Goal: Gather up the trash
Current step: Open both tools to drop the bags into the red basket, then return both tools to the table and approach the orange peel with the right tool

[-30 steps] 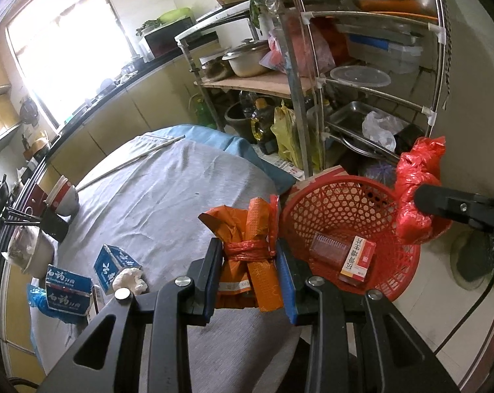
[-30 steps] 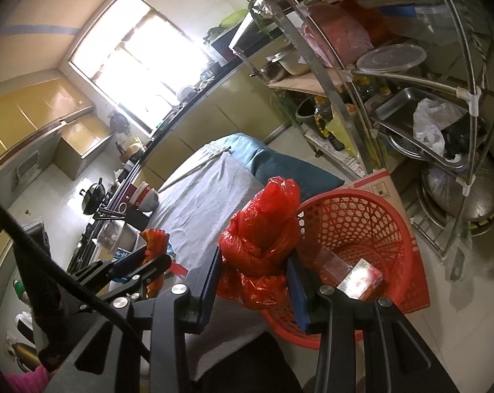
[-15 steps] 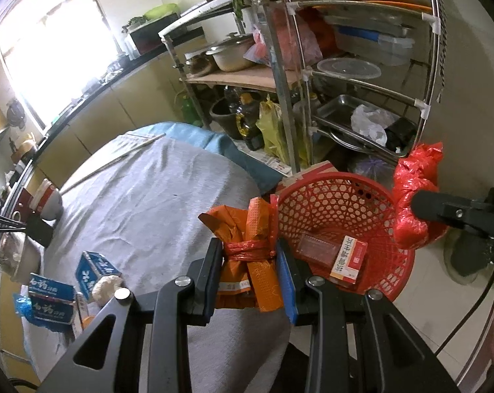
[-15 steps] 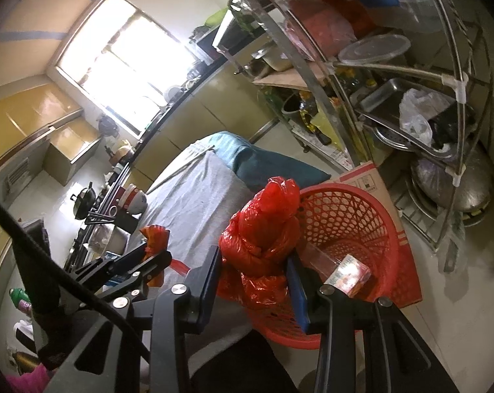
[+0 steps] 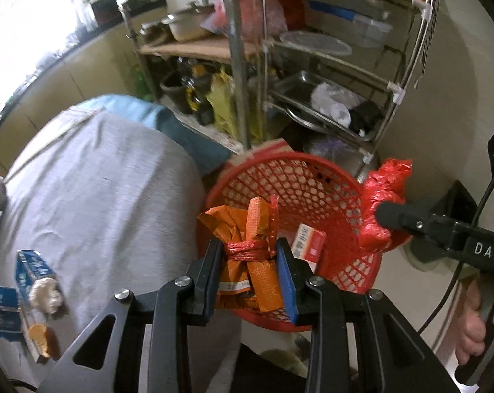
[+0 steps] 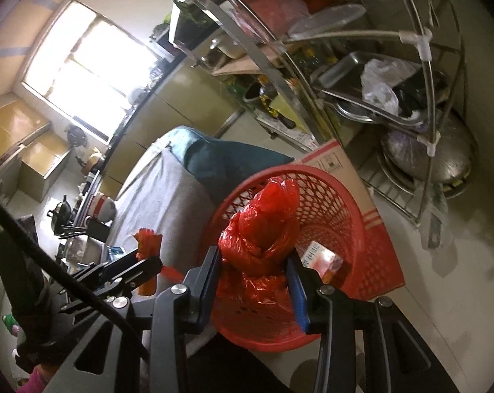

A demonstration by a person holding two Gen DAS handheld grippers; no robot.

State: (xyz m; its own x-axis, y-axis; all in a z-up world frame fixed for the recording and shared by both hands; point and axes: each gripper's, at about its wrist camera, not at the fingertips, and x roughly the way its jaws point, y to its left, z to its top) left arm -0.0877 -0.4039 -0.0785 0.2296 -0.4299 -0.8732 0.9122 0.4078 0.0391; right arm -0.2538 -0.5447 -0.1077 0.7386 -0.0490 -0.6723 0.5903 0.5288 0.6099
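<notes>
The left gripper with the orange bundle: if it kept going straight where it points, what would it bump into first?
Probably the red basket. The left gripper, shut on the orange bundle, points down into it, toward the small box inside; depth is hard to judge.

I am in a kitchen. A big window (image 6: 89, 75) lets in bright light. Yellow cupboards (image 6: 27, 150) run under a dark counter (image 5: 66, 55). A tall metal rack (image 5: 312, 75) holds pots and trays. A gray cloth (image 5: 93, 196) covers the table. The floor (image 6: 443, 278) is pale.

right tool (image 6: 252, 268) gripping red bag (image 6: 263, 229), over basket (image 6: 341, 203)
</notes>
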